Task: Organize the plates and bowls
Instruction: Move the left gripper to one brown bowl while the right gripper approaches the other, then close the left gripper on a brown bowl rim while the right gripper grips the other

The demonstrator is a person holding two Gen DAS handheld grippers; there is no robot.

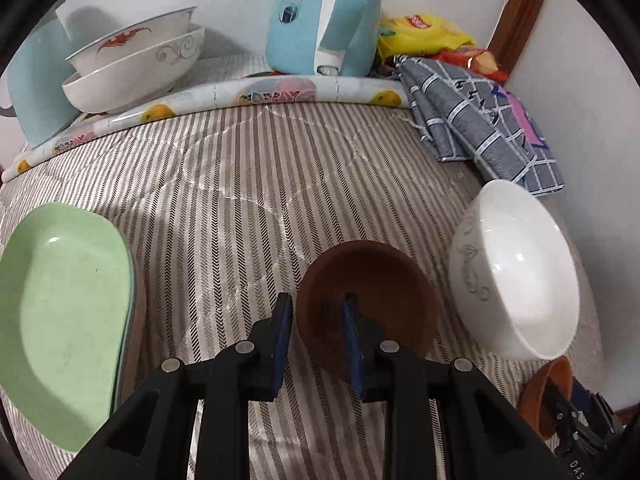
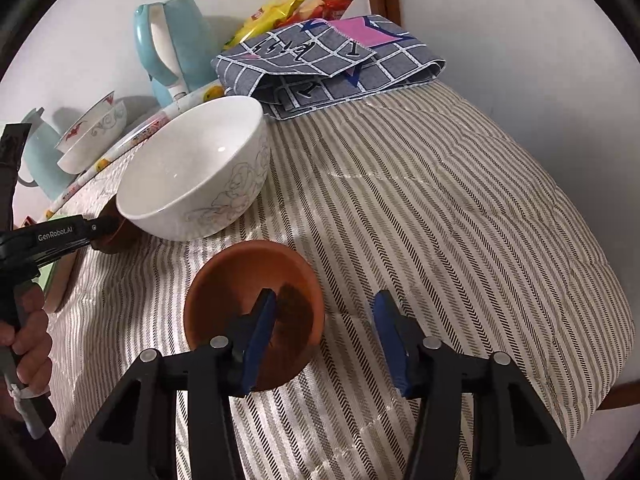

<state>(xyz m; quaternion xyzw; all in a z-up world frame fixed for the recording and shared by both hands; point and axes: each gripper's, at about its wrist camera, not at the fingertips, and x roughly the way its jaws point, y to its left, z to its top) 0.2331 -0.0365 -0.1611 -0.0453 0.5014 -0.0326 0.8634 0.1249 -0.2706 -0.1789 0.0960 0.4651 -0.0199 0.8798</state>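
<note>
A dark brown bowl [image 1: 366, 304] sits on the striped cloth. My left gripper [image 1: 316, 312] is open, its jaws astride the bowl's near-left rim: one finger outside, one inside. A second brown bowl [image 2: 256, 316] lies in front of my right gripper [image 2: 326, 312], which is open; its left finger is over the bowl's inside, its right finger beyond the rim. That bowl also shows in the left wrist view [image 1: 544, 396]. A white bowl [image 1: 516, 268] stands to the right, also seen in the right wrist view [image 2: 196, 172]. Green plates [image 1: 60, 320] are stacked at the left.
Two stacked white patterned bowls [image 1: 136, 64] stand at the back left on a fruit-print mat [image 1: 240, 96]. A light-blue kettle [image 1: 324, 16], snack bags [image 1: 424, 36] and a folded grey checked cloth [image 1: 480, 120] lie at the back. The table's right edge [image 2: 624, 340] drops off.
</note>
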